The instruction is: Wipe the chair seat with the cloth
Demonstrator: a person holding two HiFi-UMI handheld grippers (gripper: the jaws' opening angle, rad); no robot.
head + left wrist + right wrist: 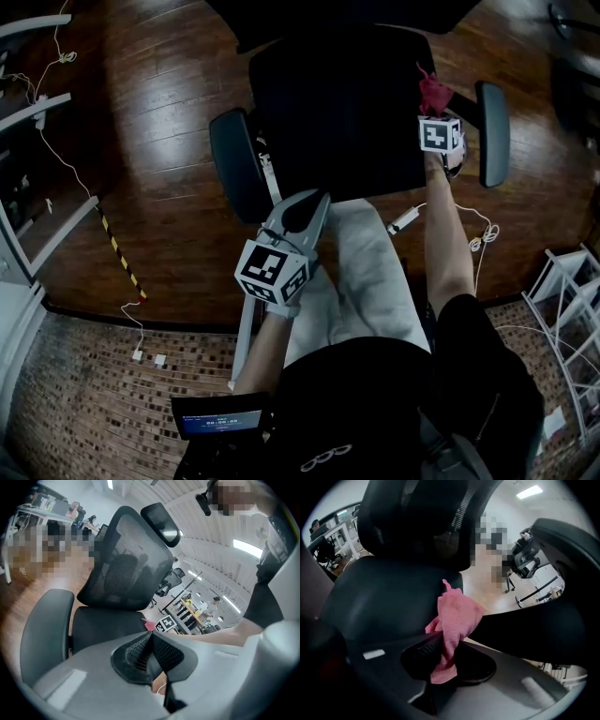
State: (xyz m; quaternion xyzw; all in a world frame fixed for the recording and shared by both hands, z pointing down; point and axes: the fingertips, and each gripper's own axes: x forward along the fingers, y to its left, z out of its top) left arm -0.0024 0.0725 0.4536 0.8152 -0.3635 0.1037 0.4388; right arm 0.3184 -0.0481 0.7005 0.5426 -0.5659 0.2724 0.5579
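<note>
Overhead, two low views — shared chair [337,112]

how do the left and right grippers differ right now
The right gripper is shut on the pink cloth; the left gripper is shut on nothing. The right gripper reaches to the chair seat's right side; the left gripper sits at its front edge. Both carry marker cubes.
</note>
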